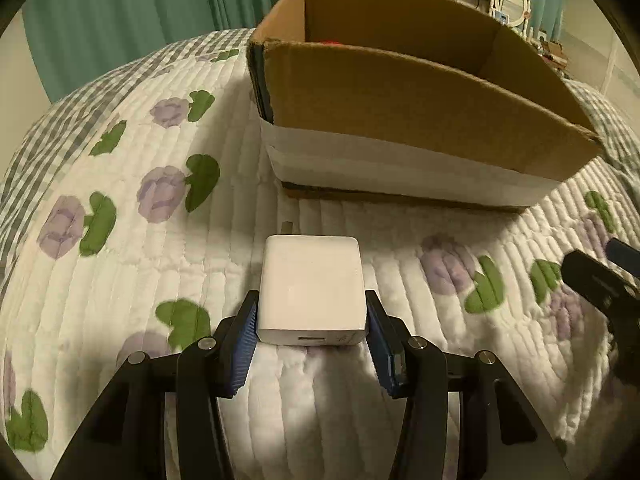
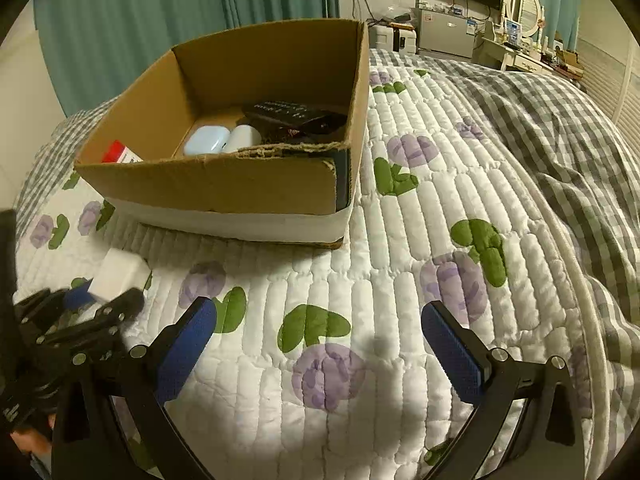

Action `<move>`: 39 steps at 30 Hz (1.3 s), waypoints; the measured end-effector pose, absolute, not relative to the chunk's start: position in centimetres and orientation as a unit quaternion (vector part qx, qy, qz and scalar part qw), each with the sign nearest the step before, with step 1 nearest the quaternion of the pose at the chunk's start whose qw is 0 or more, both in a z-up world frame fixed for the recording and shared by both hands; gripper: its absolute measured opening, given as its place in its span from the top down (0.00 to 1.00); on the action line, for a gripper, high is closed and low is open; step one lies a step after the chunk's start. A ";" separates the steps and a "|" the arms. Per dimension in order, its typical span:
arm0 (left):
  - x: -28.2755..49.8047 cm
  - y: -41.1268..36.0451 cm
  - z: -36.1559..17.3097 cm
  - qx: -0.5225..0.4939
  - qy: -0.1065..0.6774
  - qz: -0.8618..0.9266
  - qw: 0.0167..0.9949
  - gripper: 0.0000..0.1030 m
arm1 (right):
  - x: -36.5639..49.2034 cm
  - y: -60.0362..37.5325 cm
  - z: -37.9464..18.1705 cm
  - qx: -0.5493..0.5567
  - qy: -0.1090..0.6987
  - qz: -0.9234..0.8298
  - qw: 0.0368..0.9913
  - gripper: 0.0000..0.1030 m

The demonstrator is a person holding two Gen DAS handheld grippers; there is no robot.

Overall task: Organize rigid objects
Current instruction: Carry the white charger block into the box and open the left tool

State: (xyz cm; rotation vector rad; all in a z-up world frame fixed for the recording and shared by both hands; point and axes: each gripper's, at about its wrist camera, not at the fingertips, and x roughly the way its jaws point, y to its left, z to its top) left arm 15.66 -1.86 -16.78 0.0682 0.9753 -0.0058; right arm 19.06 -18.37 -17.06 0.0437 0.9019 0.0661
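The cardboard box sits on the bed, toward its far side from the cameras, and already holds several things: 2 pale rounded cases, a black remote-like object against the right wall, and a red-and-white packet in the near left corner. So most of the sorting looks done. What is left, as far as the views show, is the white charger, which is between the blue-padded fingers of the left gripper; the pads press its 2 sides, closed on it, and it sits just in front of the box's near wall, prongs toward the box. Whether it has cleared the quilt I cannot tell. The right gripper hovers over the quilt with fingers spread wide and nothing between them. No other loose item shows on the bed, so the charger seems the last piece.
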 end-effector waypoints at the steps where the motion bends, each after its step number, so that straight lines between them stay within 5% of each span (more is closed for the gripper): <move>1: 15.2 -1.9 -16.6 0.029 0.467 -0.004 0.884 0.51 | 18.9 -18.4 -16.9 0.022 0.433 0.032 0.901 0.00; 11: 10.8 -2.6 -11.2 0.014 0.422 -0.027 0.906 0.51 | 16.6 -18.1 -13.0 0.015 0.393 0.043 0.918 0.00; 24: 14.7 -3.4 0.9 0.019 0.315 -0.055 0.947 0.51 | 18.9 -18.7 -0.6 -0.005 0.315 0.055 0.947 0.00; 31: 22.4 -4.5 1.3 0.030 0.316 -0.050 0.947 0.51 | 24.7 -19.4 1.0 -0.012 0.295 0.043 0.954 0.00; 39: 30.1 -6.1 -4.1 0.069 0.368 -0.051 0.926 0.51 | 30.6 -20.7 -3.3 -0.007 0.317 0.047 0.947 0.00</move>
